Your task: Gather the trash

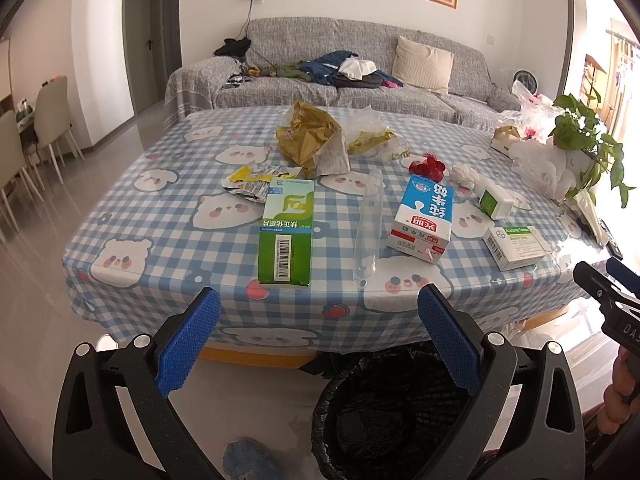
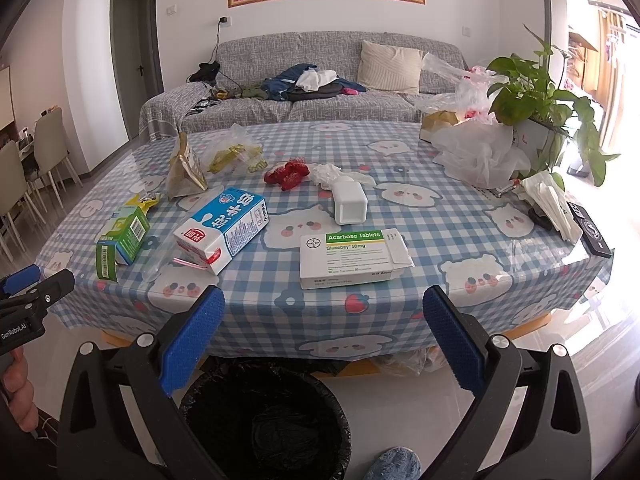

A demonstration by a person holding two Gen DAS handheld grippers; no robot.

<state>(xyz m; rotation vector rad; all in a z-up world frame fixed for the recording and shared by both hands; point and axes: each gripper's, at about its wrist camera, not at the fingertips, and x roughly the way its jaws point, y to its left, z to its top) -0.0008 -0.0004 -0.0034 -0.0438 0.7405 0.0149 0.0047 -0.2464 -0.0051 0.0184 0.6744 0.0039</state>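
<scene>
Trash lies on the blue checked table (image 1: pixel 168 216) (image 2: pixel 452 240). A green medicine box (image 1: pixel 286 232) (image 2: pixel 122 236), a clear plastic tube (image 1: pixel 369 224), a blue milk carton (image 1: pixel 422 220) (image 2: pixel 224 230), a white Acarbose box (image 1: pixel 516 246) (image 2: pixel 352 258), a small white box (image 1: pixel 495 200) (image 2: pixel 350 202), red net (image 1: pixel 427 168) (image 2: pixel 288 174), crumpled wrappers (image 1: pixel 256 184) and a gold bag (image 1: pixel 312 140) (image 2: pixel 184 168) show. A black-lined bin (image 1: pixel 392 412) (image 2: pixel 264 420) stands on the floor below the table edge. My left gripper (image 1: pixel 320 344) and right gripper (image 2: pixel 324 344) are open, empty, short of the table.
A potted plant (image 2: pixel 532 100) (image 1: pixel 584 136) with white plastic bags (image 2: pixel 476 152) stands at the table's right. A black remote (image 2: pixel 592 232) lies by the right edge. A grey sofa (image 1: pixel 320 76) is behind, dining chairs (image 1: pixel 48 120) at left.
</scene>
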